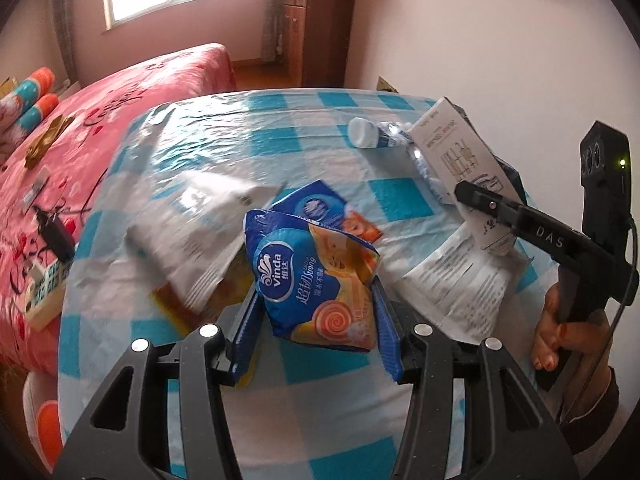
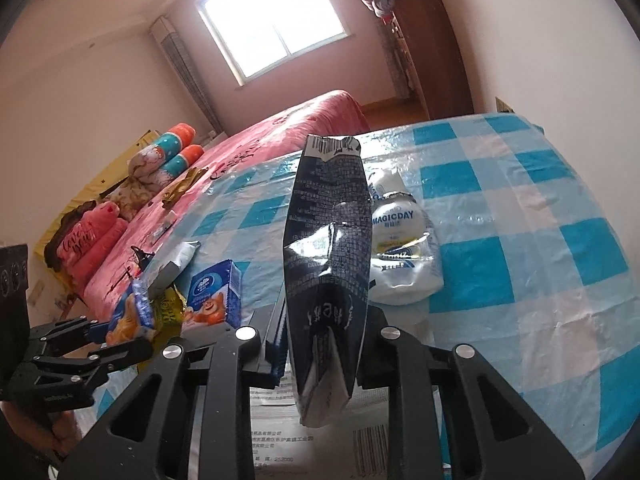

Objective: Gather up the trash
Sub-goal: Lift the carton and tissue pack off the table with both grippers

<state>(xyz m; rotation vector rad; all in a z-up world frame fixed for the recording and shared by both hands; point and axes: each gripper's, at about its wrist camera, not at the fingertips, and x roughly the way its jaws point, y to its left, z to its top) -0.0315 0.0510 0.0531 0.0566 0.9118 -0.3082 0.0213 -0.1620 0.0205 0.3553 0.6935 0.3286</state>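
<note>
Clearly Vinda tissue pack (image 1: 316,284), MAGICDAY bottle (image 2: 402,248)

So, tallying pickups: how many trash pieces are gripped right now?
2: the blue Vinda pack in the left gripper, the dark carton in the right gripper; none seems hidden.

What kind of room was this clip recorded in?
Most likely a home bedroom. A bed with a pink printed cover and rolled pillows stands beside the table with the blue checked cloth, and a wooden wardrobe with folded bedding on top stands near the window.
</note>
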